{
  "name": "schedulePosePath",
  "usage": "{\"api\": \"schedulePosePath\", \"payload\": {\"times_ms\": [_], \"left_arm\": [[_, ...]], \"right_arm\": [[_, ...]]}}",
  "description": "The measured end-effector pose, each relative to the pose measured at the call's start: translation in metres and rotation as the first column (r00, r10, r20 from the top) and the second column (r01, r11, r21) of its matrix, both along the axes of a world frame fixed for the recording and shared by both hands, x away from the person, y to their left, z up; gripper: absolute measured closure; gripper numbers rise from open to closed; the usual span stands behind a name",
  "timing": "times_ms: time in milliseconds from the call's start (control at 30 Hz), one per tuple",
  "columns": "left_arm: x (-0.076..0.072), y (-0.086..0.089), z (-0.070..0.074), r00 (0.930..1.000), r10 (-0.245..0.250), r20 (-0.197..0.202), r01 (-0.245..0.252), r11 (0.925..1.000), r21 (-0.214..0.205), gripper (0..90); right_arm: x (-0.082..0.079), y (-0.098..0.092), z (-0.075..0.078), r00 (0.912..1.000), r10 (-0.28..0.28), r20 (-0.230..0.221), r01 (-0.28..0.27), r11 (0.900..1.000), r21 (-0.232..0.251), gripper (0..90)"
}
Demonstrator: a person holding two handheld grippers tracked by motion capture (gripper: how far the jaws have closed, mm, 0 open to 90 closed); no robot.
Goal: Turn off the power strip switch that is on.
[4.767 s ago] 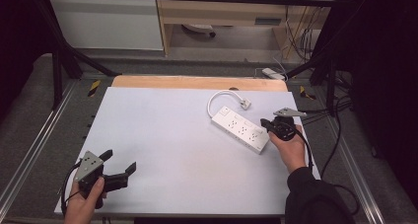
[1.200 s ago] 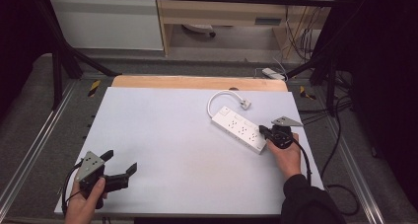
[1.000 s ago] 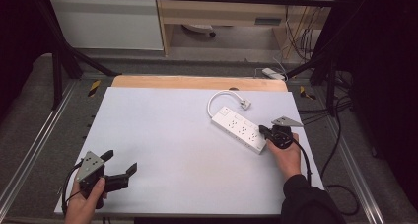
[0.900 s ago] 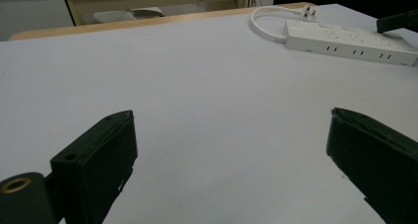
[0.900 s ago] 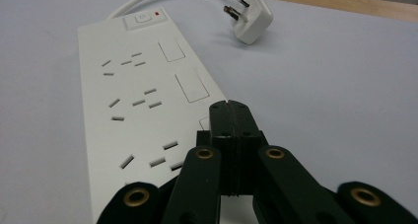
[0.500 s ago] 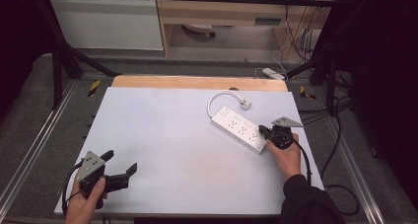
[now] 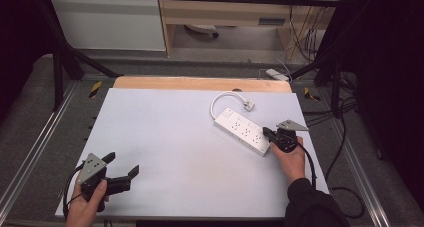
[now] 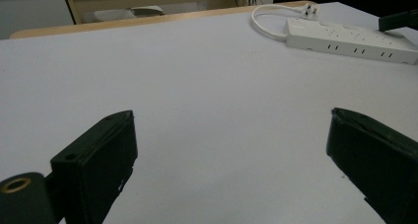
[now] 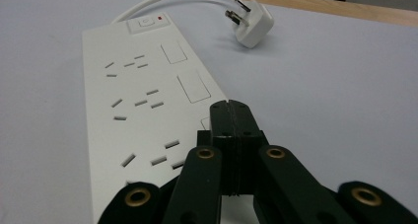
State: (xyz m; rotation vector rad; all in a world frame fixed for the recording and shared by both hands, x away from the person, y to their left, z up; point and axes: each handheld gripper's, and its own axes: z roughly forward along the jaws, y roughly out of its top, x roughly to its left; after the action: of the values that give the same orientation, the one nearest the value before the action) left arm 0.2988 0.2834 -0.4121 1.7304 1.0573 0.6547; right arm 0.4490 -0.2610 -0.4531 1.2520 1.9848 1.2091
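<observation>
Since the first frame the right gripper (image 7: 270, 135) has slid slightly nearer along the strip (image 7: 242, 132) and now rests, jaws closed and empty, over its near end by the table's (image 7: 165, 137) right edge, probably pressing it. The left gripper (image 7: 122, 169) waits open at the near-left corner.

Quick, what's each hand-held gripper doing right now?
Left hand-held gripper: open, nothing between its jaws.
Right hand-held gripper: shut, holding nothing, tips over the power strip.
</observation>
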Motion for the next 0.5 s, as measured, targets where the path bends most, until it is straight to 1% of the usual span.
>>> {"api": "schedulePosePath", "payload": {"times_ms": [267, 333, 367, 467, 500], "left_arm": [[0.0001, 0.0001, 0.0, 1.0, 0.0, 0.0, 0.0, 1.0, 0.0, 5.2], [0.0, -0.0001, 0.0, 1.0, -0.002, 0.0, 0.002, 1.0, 0.0, 5.2], [0.0, 0.0, 0.0, 1.0, -0.002, 0.001, 0.002, 1.0, 0.0, 5.2], [0.0001, 0.0, -0.0001, 1.0, -0.001, 0.0, 0.001, 1.0, -0.001, 5.2], [0.0002, -0.0001, -0.0001, 1.0, -0.001, -0.001, 0.001, 1.0, 0.001, 5.2]], "right_arm": [[-0.0004, 0.0006, 0.0001, 1.0, -0.002, -0.002, 0.002, 1.0, -0.009, 90.0], [-0.0003, -0.0002, -0.0003, 1.0, -0.002, -0.004, 0.002, 1.0, 0.0, 90.0], [-0.0005, -0.0007, -0.001, 1.0, -0.007, -0.007, 0.007, 0.9999, -0.007, 90.0], [-0.0013, -0.0061, -0.002, 0.9998, -0.022, -0.004, 0.022, 0.9997, 0.006, 90.0], [-0.0017, -0.0068, -0.0019, 0.9998, -0.018, -0.003, 0.018, 0.9998, 0.002, 90.0]]}}
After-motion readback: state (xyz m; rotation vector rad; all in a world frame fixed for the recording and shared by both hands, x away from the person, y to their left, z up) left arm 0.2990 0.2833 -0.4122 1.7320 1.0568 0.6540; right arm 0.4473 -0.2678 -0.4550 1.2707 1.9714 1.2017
